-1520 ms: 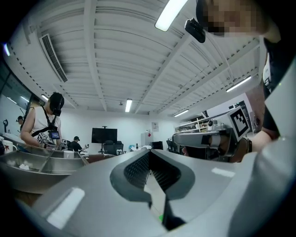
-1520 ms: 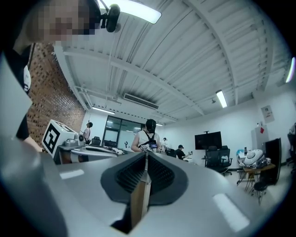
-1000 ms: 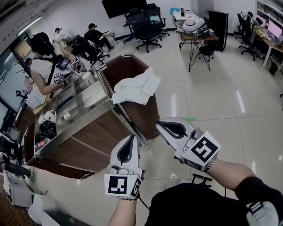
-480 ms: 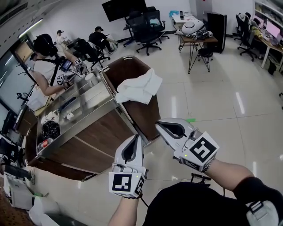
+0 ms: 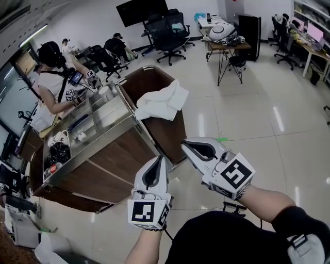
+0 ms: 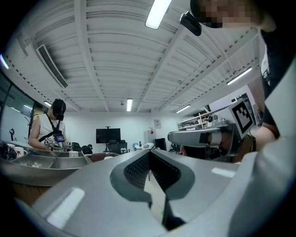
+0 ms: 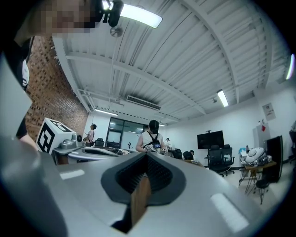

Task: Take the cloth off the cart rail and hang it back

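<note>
A white cloth [image 5: 160, 101] hangs bunched over the end rail of a steel-topped, wood-sided cart [image 5: 121, 154]. In the head view my left gripper [image 5: 161, 158] is held near the cart's nearest corner, shut with nothing in it. My right gripper [image 5: 184, 144] floats beside it on the right, over the floor, also shut and holding nothing. Both tips sit well short of the cloth. In the left gripper view the jaws [image 6: 149, 152] meet at the tips, as do those in the right gripper view [image 7: 147, 153]. Neither gripper view shows the cloth.
A person [image 5: 51, 87] with grippers works at the cart's far side, beside steel pans [image 5: 105, 111] and small items. Office chairs [image 5: 170, 32], a desk [image 5: 227, 44] and a wall screen [image 5: 140, 7] stand beyond on the glossy tile floor [image 5: 247, 124].
Both grippers have drifted slightly, the left one a little right toward the cart corner. The view has shifted a bit. The cloth has not moved.
</note>
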The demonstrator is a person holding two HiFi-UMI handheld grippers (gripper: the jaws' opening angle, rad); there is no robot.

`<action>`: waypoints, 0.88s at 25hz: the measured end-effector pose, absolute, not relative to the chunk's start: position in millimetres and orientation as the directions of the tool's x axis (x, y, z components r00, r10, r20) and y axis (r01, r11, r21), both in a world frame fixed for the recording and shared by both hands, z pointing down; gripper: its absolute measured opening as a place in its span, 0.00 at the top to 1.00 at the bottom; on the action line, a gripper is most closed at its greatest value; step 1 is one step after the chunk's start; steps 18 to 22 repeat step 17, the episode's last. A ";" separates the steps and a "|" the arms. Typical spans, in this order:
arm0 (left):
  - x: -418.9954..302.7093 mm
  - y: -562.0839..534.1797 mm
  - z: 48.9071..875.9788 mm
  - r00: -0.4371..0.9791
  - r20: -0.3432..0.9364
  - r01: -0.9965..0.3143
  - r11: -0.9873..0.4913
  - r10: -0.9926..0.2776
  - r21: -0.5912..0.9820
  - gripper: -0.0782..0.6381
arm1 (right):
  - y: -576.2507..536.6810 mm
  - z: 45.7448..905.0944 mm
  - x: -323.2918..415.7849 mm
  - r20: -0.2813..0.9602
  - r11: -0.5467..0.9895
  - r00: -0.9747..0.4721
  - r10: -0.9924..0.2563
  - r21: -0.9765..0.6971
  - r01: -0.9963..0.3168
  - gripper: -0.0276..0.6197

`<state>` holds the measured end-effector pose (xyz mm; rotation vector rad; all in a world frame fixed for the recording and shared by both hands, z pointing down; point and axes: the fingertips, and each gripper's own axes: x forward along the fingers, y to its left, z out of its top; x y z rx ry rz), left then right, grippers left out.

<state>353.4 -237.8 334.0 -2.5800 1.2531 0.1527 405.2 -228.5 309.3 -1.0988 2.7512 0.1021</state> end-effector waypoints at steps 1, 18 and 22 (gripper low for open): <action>353.5 -238.4 334.9 0.621 -0.210 -0.784 -0.590 -0.756 -0.193 0.89 | -228.9 310.0 405.5 -0.189 0.724 -0.711 -0.677 -0.001 -0.690 0.96; 352.4 -242.0 343.6 0.621 -0.201 -0.784 -0.594 -0.758 -0.181 0.89 | -234.0 315.2 407.8 -0.209 0.714 -0.705 -0.677 0.047 -0.699 0.96; 352.4 -242.0 343.6 0.621 -0.201 -0.784 -0.594 -0.758 -0.181 0.89 | -234.0 315.2 407.8 -0.209 0.714 -0.705 -0.677 0.047 -0.699 0.96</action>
